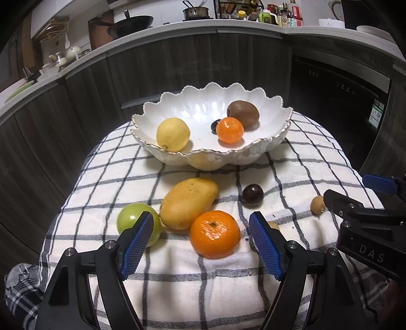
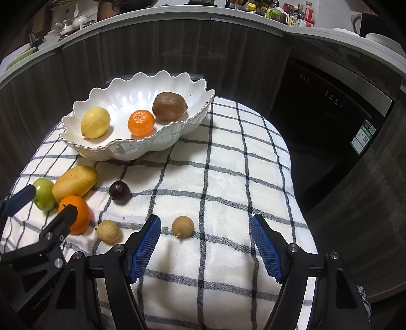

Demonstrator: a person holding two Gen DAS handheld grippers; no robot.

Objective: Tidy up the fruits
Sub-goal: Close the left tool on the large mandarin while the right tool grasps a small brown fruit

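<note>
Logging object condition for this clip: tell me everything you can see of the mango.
The mango is yellow-orange, smooth-skinned with a few dark specks, oblong and whole. It lies on its side on the checked cloth, in front of the white scalloped bowl, not in it. It lies close against the green apple and the large orange; actual contact is unclear. Neither gripper holds it.

A pale curved countertop point(image 1: 177, 33) is seen above dark wood-grain cabinet fronts point(image 1: 162, 73). A black wok point(image 1: 132, 24), a steel saucepan point(image 1: 196, 12) and a cluster of condiment bottles point(image 1: 284, 15) are set on it. A black built-in appliance point(image 2: 327, 106) bearing a green label point(image 2: 363, 137) is fitted at the right. A checked cloth point(image 2: 228, 177) is spread in the foreground.
</note>
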